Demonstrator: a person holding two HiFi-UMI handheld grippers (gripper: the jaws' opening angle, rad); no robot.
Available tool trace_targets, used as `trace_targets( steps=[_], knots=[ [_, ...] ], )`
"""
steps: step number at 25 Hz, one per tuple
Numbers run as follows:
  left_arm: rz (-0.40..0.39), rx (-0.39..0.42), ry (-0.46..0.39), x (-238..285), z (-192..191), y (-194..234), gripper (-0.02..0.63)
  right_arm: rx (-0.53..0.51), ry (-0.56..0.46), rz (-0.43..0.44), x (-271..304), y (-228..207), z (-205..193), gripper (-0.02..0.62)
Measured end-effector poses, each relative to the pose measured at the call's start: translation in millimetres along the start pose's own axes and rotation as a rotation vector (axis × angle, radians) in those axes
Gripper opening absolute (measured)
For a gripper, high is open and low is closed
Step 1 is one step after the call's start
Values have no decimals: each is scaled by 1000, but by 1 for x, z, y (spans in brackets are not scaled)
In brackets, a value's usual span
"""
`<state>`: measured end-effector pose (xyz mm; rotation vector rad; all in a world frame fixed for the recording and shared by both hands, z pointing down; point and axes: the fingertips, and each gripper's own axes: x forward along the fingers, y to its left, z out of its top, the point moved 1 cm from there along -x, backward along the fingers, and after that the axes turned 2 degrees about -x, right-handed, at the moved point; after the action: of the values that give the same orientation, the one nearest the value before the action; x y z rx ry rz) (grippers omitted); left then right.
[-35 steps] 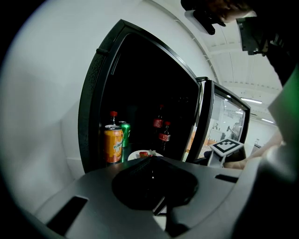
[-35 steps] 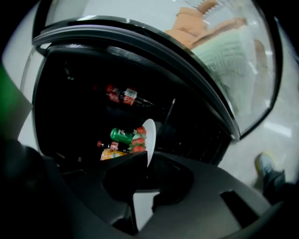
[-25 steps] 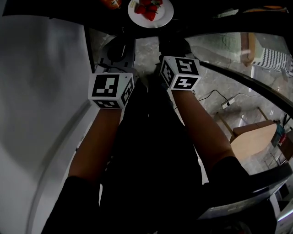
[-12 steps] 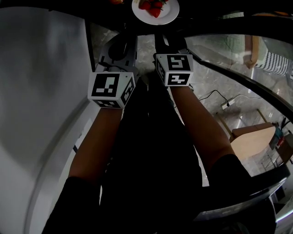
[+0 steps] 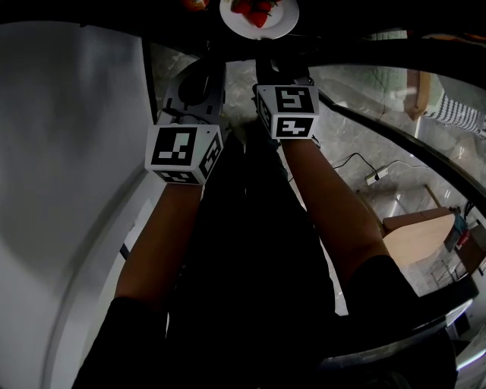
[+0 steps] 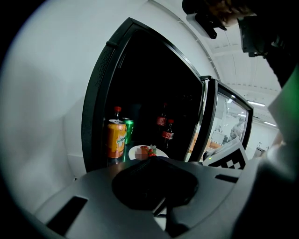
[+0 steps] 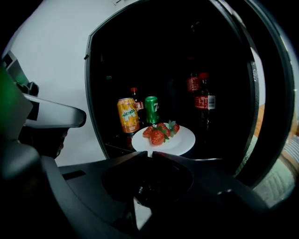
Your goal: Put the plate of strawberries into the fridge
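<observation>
A white plate carrying several red strawberries hangs level at the dark open front of the fridge. My right gripper is shut on the plate's near rim. The head view shows the plate at the top edge, just beyond the right gripper. My left gripper stays lower left of it, beside the fridge's white side. Its jaws look shut with nothing between them. The left gripper view catches the plate past the left gripper.
Inside the fridge stand an orange can, a green can and dark cola bottles. The glass fridge door is swung open on the right. A white cable lies on the marble floor below.
My right gripper has carried the plate forward toward the fridge, so it sits higher at the head view's top edge. The left gripper has hardly moved.
</observation>
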<state>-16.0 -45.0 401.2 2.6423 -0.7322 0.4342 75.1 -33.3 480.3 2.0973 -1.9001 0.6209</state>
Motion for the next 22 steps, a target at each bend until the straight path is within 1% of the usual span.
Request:
trace_targets(
  steps=[13,18,22],
  knots=[
    [22,1,-2,4,6,11,3,-6,-8,-8,19,-14,11,21],
    [24,3,-2,5,8,9,3,-10,-11,0,18,-16,14,21],
    [21,12,-7,5,13,5,3,1,-19,-5,5,-22,21,21]
  ],
)
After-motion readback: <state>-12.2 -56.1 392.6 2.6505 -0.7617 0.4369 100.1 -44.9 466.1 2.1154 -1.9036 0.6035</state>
